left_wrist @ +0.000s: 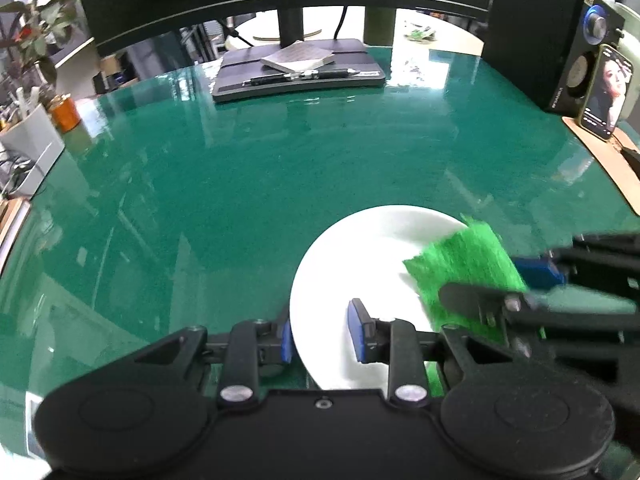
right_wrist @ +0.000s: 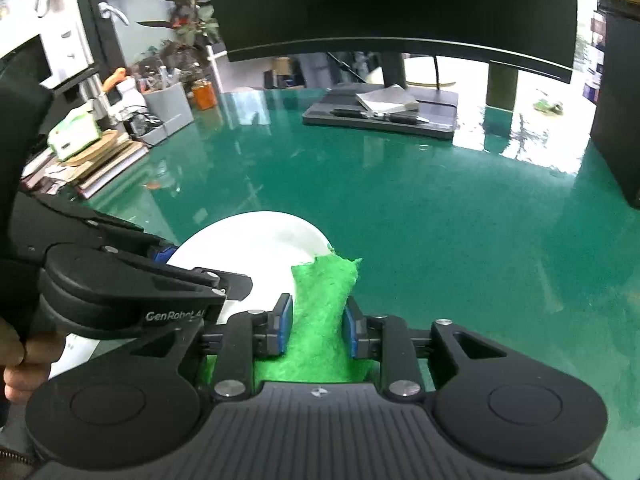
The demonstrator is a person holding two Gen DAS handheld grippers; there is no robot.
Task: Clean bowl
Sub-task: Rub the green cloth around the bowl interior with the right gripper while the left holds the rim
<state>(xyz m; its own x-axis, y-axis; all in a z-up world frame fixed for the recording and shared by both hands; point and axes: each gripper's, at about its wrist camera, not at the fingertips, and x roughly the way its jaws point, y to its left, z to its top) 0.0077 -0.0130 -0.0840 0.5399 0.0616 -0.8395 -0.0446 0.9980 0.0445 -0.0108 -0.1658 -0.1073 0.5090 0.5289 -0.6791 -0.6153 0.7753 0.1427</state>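
Partly hidden, the bowl [left_wrist: 360,264] sits in the left hand-held gripper [left_wrist: 322,334]; the right [right_wrist: 316,322] grips the cloth [right_wrist: 320,320].

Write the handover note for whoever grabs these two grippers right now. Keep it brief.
Left gripper: jaws straddle the near rim of the white bowl, one finger outside and one inside; whether they pinch the rim I cannot tell.
Right gripper: shut on the green scouring pad, whose free end lies over the bowl's rim on the right side.
The bowl sits on the green table, in front of the monitor.
Done: bowl steadied, pad brought to it. Wiping seems under way; the pad is blurred in the left wrist view.
Left: scrub the inside and rim, then release both. No dirt shows from here.
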